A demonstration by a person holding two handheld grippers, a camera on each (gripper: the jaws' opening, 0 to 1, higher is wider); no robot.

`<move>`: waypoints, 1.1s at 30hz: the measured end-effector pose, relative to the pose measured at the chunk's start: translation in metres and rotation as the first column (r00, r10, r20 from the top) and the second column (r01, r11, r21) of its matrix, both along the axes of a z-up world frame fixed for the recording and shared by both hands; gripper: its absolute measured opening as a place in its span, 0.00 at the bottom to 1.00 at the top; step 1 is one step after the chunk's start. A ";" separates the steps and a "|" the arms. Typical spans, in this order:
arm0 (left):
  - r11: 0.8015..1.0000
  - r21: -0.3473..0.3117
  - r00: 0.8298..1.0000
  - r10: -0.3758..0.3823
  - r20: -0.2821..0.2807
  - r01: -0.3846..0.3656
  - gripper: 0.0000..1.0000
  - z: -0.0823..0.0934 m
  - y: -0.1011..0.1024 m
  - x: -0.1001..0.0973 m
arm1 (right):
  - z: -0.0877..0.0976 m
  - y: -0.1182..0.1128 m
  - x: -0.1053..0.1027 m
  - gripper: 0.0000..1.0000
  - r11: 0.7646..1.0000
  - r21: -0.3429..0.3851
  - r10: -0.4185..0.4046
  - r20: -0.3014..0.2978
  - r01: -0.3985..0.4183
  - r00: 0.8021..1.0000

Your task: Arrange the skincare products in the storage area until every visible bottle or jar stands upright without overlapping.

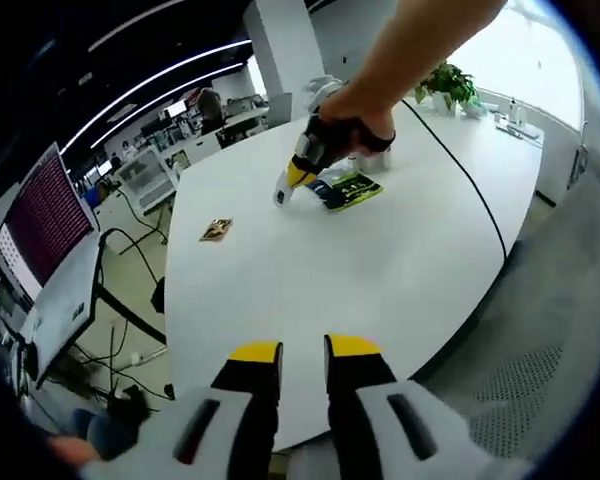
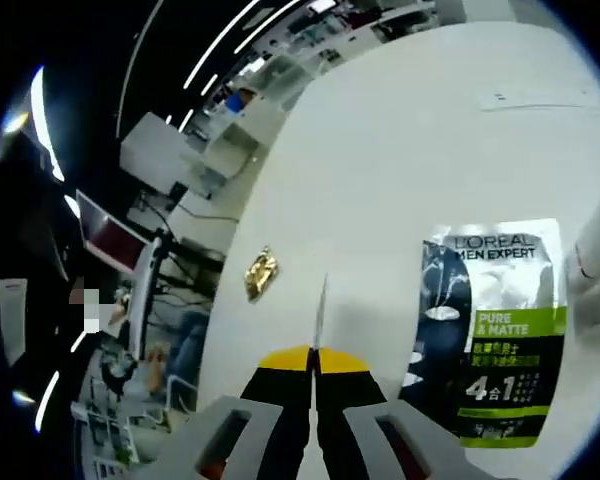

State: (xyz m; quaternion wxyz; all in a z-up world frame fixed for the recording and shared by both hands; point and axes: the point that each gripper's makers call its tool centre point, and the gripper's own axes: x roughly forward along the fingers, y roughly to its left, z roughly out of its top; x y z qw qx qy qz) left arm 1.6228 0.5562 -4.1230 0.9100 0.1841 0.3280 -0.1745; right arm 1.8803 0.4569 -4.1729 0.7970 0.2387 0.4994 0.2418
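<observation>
the right gripper (image 2: 314, 362), its jaws pressed together with what looks like a thin sheet edge pinched between them (too thin to be named), is held low over the white table (image 2: 400, 140) just beside the flat l'oréal sachet (image 2: 495, 320), while a small gold packet (image 2: 261, 273) lies apart to its left. the left gripper (image 1: 304, 352) is kept back at the near table edge, jaws slightly spread and empty. an early step is judged to be in hand, and a firm hold on the sachet is called for next.
</observation>
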 end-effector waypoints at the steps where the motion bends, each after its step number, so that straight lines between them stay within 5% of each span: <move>1: 1.000 0.003 1.000 0.000 -0.004 0.000 0.11 -0.001 0.000 0.000 | -0.002 0.000 0.002 0.00 1.000 -0.002 -0.006 -0.002 0.006 1.000; 33: 1.000 0.031 1.000 -0.003 -0.029 0.004 0.05 -0.006 0.003 -0.003 | -0.028 -0.017 0.011 0.00 0.987 -0.158 -0.049 -0.057 0.039 0.997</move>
